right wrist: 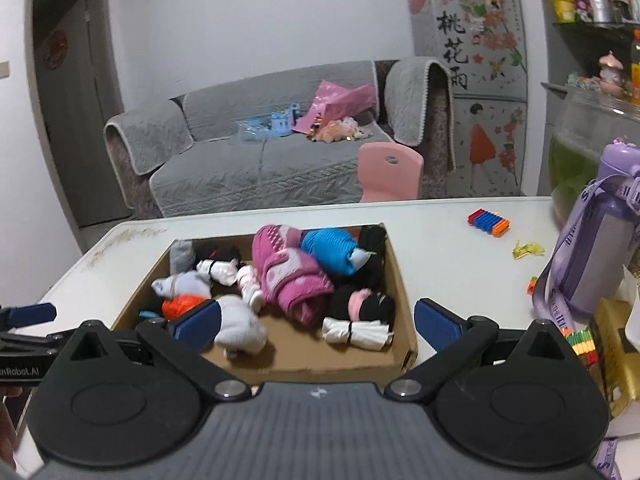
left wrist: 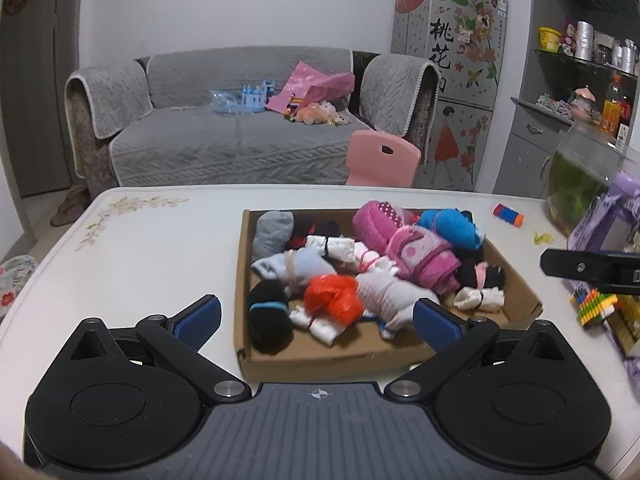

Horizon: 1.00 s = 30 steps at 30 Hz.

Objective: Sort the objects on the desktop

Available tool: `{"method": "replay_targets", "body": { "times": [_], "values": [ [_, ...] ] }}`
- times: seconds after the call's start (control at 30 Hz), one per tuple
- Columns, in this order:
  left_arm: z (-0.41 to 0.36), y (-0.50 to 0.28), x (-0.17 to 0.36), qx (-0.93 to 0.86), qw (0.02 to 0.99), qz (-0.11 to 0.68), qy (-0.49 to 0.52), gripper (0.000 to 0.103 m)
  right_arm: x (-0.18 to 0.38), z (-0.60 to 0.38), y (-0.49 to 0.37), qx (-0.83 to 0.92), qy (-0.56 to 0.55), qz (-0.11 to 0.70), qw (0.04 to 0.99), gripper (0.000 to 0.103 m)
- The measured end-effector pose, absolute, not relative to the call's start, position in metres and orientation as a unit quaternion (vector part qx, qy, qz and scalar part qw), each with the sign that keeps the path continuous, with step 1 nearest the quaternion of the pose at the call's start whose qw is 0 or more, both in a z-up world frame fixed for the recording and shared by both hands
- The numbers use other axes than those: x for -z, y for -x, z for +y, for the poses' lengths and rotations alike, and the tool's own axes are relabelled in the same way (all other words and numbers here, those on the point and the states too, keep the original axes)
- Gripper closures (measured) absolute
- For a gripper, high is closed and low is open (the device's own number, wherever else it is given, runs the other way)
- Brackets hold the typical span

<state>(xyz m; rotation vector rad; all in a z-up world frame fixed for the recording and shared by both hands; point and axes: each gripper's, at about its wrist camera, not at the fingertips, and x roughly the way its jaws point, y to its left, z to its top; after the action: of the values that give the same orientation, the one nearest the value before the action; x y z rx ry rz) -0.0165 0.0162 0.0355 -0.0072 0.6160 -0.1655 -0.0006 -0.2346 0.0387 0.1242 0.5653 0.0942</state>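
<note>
So both grippers are hanging just in front of the near edge of a shallow cardboard box that sits on a white table. The left gripper has its jaws spread wide with nothing between them, and same deal with the right gripper, jaws wide apart and empty.

The box is stuffed with rolled-up sock bundles. There's a big pink bundle across the middle, a blue one behind it at the far right corner, an orange one near the front, and a black roll with a blue band at the front left corner. A small white roll tied with a black band lies at the front right of the box, with a black and pink bundle touching it from behind. A grey sock is tucked in the far left corner.

Out on the table, right of the box and well apart from it, there's a little strip of orange and blue blocks, plus a yellow scrap just past that. A purple water bottle with a lanyard strap stands at the right edge, and a stack of rainbow-coloured blocks lies near it.

Behind the table there's a pink chair and a grey sofa with toys on it
</note>
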Motion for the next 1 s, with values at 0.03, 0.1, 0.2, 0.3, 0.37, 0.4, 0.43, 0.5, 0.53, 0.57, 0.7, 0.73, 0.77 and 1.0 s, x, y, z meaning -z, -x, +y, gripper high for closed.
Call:
{"method": "replay_targets", "body": {
  "times": [0.03, 0.1, 0.2, 0.3, 0.37, 0.4, 0.43, 0.5, 0.53, 0.57, 0.7, 0.73, 0.77, 1.0],
  "values": [
    [0.014, 0.011, -0.038, 0.077, 0.949, 0.307, 0.003, 0.0, -0.041, -0.235, -0.007, -0.04, -0.063, 0.291, 0.954, 0.0],
    [0.009, -0.001, -0.042, 0.059, 0.947, 0.316, -0.005, 0.0, -0.044, -0.238, -0.019, -0.03, -0.064, 0.298, 0.952, 0.0],
    [0.006, -0.016, -0.043, 0.046, 0.948, 0.314, -0.007, 0.0, -0.048, -0.241, -0.03, -0.021, -0.065, 0.281, 0.957, 0.0],
    [0.007, -0.028, -0.04, 0.076, 0.945, 0.319, 0.011, 0.0, -0.05, -0.244, -0.044, -0.025, -0.069, 0.28, 0.957, 0.0],
    [0.005, -0.031, -0.034, 0.083, 0.946, 0.313, 0.001, 0.0, -0.049, -0.244, -0.054, -0.024, -0.065, 0.284, 0.956, 0.0],
    [0.001, -0.033, -0.029, 0.074, 0.946, 0.315, -0.014, 0.0, -0.047, -0.245, -0.056, -0.022, -0.061, 0.279, 0.958, 0.0],
    [-0.002, -0.036, -0.024, 0.066, 0.945, 0.32, -0.027, 0.0, -0.045, -0.244, -0.057, -0.018, -0.054, 0.274, 0.96, 0.0],
    [-0.007, -0.04, -0.015, 0.059, 0.943, 0.325, -0.04, 0.0, -0.04, -0.244, -0.06, -0.003, -0.04, 0.272, 0.962, 0.0],
    [-0.008, -0.041, -0.011, 0.055, 0.945, 0.32, -0.042, 0.0, -0.038, -0.243, -0.062, 0.004, -0.033, 0.275, 0.961, 0.0],
    [-0.009, -0.043, -0.009, 0.05, 0.945, 0.32, -0.042, 0.0, -0.036, -0.243, -0.065, 0.004, -0.031, 0.28, 0.96, 0.0],
    [-0.005, -0.052, -0.002, 0.052, 0.942, 0.332, -0.021, 0.0, -0.035, -0.255, -0.063, -0.025, -0.068, 0.273, 0.959, 0.0],
    [-0.003, -0.053, -0.001, 0.05, 0.943, 0.33, -0.015, 0.0, -0.035, -0.256, -0.063, -0.021, -0.071, 0.27, 0.96, 0.0],
    [-0.002, -0.053, -0.001, 0.046, 0.943, 0.328, -0.013, 0.0, -0.035, -0.257, -0.064, -0.019, -0.072, 0.267, 0.961, 0.0],
    [0.003, -0.059, 0.005, 0.052, 0.94, 0.337, -0.001, 0.0, -0.025, -0.253, -0.069, -0.023, -0.06, 0.286, 0.956, 0.0]
  ]
}}
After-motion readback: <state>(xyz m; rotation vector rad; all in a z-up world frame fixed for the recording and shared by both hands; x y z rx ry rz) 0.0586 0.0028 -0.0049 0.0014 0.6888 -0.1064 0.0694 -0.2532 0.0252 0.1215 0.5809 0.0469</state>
